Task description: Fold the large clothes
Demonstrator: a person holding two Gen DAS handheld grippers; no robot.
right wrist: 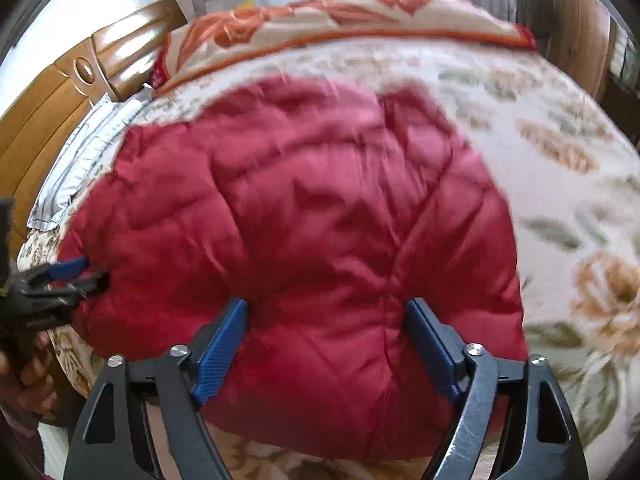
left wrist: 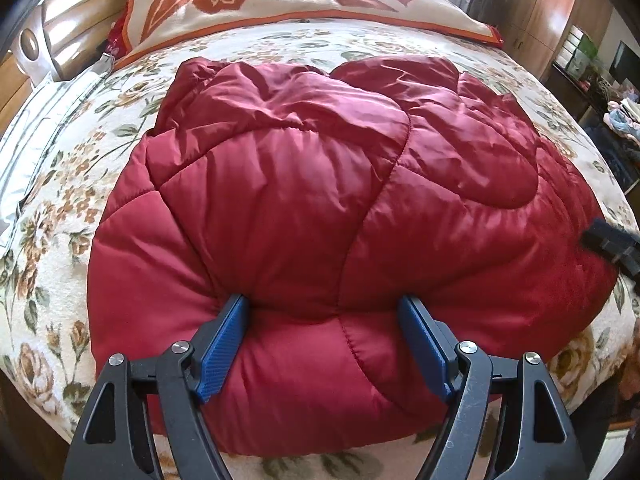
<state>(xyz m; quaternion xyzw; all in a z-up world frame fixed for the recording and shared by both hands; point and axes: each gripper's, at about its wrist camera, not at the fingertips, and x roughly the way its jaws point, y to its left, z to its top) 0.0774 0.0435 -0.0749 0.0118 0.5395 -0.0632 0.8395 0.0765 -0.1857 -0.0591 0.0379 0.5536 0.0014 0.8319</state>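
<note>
A puffy quilted red jacket (left wrist: 320, 184) lies folded into a thick bundle on the flowered bedspread (left wrist: 72, 184). My left gripper (left wrist: 322, 306) stands over its near edge. The blue pads (left wrist: 224, 344) press into a wide bulge of the padding from both sides, and creases run out from the fingertips. The right wrist view is blurred. There my right gripper (right wrist: 326, 308) clamps the near edge of the jacket (right wrist: 304, 200) the same way, towards its right end. The left gripper (right wrist: 76, 276) digs into the jacket's left edge, a hand below it. The right gripper (left wrist: 612, 246) shows at the frame's right edge.
A folded orange-and-cream blanket (left wrist: 280, 4) lies at the far side of the bed. A wooden headboard (left wrist: 68, 28) and a grey-white pillow (left wrist: 36, 152) are at the left. Wooden wardrobes (left wrist: 544, 16) and cluttered furniture (left wrist: 616, 120) stand to the right.
</note>
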